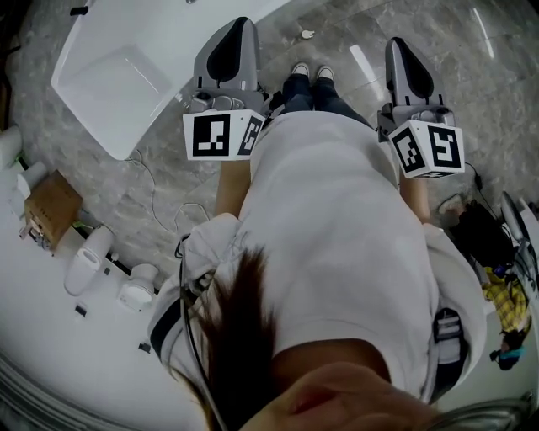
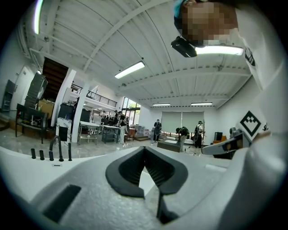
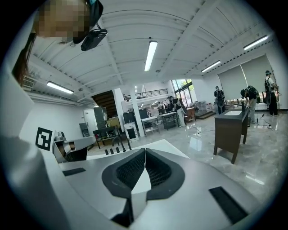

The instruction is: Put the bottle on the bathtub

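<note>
head view
left gripper (image 1: 232,42): held low by the person's left side, pointing down at the grey marble floor (image 1: 354,25)
right gripper (image 1: 405,61): by the other side, pointing down the same way, well apart from the left one
bathtub (image 1: 168,34): white, at the upper left, just beside the left gripper
shoes (image 1: 310,72): the person's toes show between the two grippers
white ledge (image 1: 50,353): lower left – carries a cardboard box (image 1: 52,206) and some small white containers (image 1: 87,261)
bottle: cannot be picked out for certain; the white containers are too small to tell

left gripper view
jaws: tips pressed together, only the hollow of the ribbed black pads (image 2: 128,168) open below them, nothing in it
bathtub: its white rim fills the lower left, with black tap fittings (image 2: 56,150) standing on it
far side: people (image 2: 157,129) stand among tables in a large hall

right gripper view
jaws: tips meet here too – the hollow between the pads holds nothing
bathtub: white rim and the black fittings beyond the jaws, to the left
dark wooden cabinet (image 3: 231,130): on the shiny floor to the right, well apart from the tub
</note>
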Motion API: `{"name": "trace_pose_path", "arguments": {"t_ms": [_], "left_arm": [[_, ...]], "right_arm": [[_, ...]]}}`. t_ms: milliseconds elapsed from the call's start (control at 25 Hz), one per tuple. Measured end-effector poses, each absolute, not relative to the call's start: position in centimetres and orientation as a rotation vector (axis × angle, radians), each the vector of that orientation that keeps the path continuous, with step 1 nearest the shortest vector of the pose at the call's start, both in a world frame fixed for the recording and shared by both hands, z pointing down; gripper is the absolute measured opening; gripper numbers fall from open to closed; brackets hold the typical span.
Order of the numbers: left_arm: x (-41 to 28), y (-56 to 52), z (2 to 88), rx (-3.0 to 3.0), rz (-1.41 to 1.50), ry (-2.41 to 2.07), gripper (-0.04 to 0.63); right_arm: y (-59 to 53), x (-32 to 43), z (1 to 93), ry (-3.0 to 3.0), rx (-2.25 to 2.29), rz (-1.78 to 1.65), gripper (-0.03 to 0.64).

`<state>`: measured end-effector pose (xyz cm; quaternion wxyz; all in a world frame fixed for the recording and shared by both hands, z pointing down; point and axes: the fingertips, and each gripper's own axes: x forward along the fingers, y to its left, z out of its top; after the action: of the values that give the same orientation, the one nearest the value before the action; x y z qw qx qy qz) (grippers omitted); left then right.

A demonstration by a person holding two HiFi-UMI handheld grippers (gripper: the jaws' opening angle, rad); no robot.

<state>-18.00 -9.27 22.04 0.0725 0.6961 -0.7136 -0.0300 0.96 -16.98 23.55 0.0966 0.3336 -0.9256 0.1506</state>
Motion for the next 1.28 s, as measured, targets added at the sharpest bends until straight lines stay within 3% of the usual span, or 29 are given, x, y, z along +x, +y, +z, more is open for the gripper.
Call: {"name": "trace_pose_path", "arguments": {"t_ms": [1280], "left_arm": [[-17.2,-8.8,20.5,2.143,-0.08,-2.113,0.014]], "right_arm": [[-15.3,1.6,22.9,-2.751,0.96,0.45,0.014]]}}
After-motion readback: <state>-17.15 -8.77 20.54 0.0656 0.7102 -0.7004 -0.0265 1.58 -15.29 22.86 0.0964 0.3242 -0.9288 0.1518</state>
